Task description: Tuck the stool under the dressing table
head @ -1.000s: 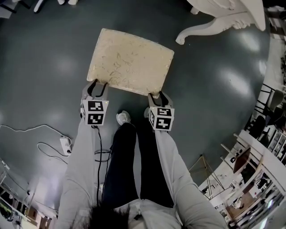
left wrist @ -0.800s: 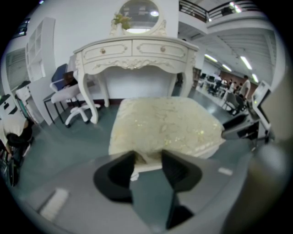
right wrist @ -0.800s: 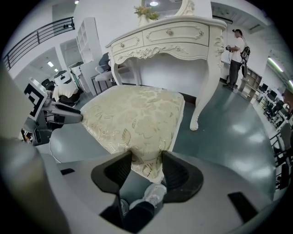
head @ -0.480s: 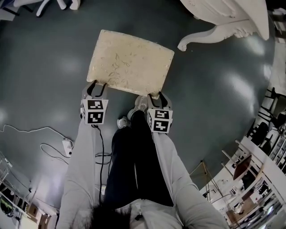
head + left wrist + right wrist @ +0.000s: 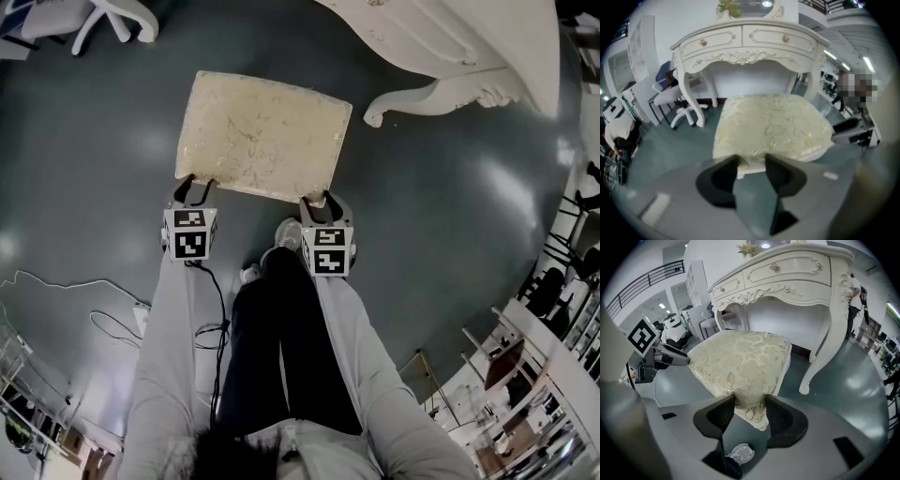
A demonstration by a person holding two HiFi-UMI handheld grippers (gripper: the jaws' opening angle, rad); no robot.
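Observation:
The stool [image 5: 258, 136] has a cream cushion with a gold floral pattern and stands on the dark floor in front of me. My left gripper [image 5: 194, 190] is shut on the stool's near left corner [image 5: 751, 161]. My right gripper [image 5: 320, 201] is shut on the near right corner [image 5: 750, 406]. The white carved dressing table [image 5: 450, 42] is just beyond the stool, at the upper right in the head view. In the left gripper view the dressing table [image 5: 750, 44] faces me with its knee space open behind the stool [image 5: 771, 124].
A curved table leg [image 5: 820, 352] stands to the right of the stool. A white office chair [image 5: 677, 98] sits left of the table. A power strip and white cable [image 5: 89, 305] lie on the floor behind my left side. My feet [image 5: 281, 234] are between the grippers.
The stool has slid forward with both grippers on it. The dressing table now looms larger and closer at the top of the head view. I have stepped forward.

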